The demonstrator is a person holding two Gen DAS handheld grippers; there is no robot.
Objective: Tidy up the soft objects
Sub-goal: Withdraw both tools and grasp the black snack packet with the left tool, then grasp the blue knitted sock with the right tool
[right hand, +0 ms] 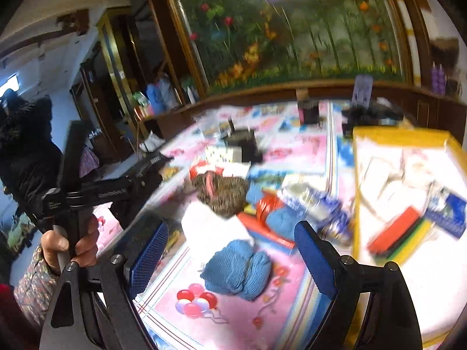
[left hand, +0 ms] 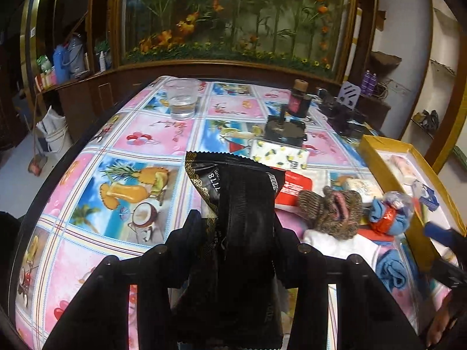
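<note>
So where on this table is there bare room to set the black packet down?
The free patch is the tablecloth left of the black packet, from the near edge up to the glass. Right of the packet is crowded: the brown knit, blue socks and the yellow box.

Pink-and-blue tropical tablecloth point(left hand: 125, 134) under a heap of mixed colours.

The cloth carries pink squares with balloons and blue squares with pineapples, coconuts and orange drinks. A black packet point(left hand: 233, 201) edged in a gold scroll pattern bears white digits. Nearby lie a speckled brown knit piece point(left hand: 329, 213) with a pink inside, blue knit socks point(right hand: 238, 268), a red-and-white packet point(left hand: 294, 188) and a white tissue pack printed with yellow lemons point(left hand: 278, 154). The box point(left hand: 379, 145) has yellow walls; the right gripper's pads point(right hand: 313, 256) are blue.
</note>
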